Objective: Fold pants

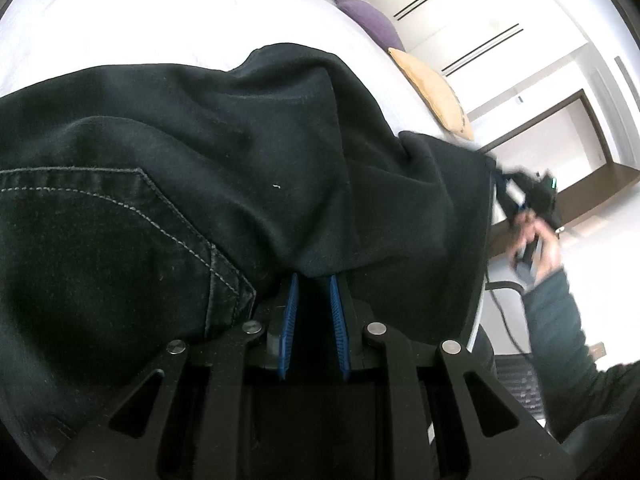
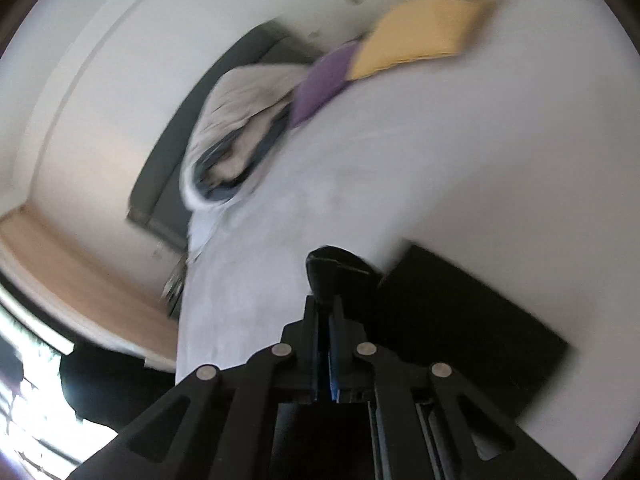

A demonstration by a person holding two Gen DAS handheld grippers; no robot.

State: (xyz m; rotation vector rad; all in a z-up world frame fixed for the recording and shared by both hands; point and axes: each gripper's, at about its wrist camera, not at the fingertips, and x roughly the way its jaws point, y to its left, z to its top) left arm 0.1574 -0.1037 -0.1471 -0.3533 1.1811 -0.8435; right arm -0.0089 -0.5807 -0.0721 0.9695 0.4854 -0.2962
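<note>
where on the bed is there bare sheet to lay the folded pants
Bare white sheet runs from the black pants up to the yellow pillow and purple pillow. The head end is crowded: pillows plus a bundled blanket.

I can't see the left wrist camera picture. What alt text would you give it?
Black pants lie heaped on a white bed, with a fold of the fabric clamped in the left gripper, whose blue-padded fingers show at the bottom. At the right, blurred, a sleeved hand holds the right gripper; purple and yellow pillows lie behind.
</note>
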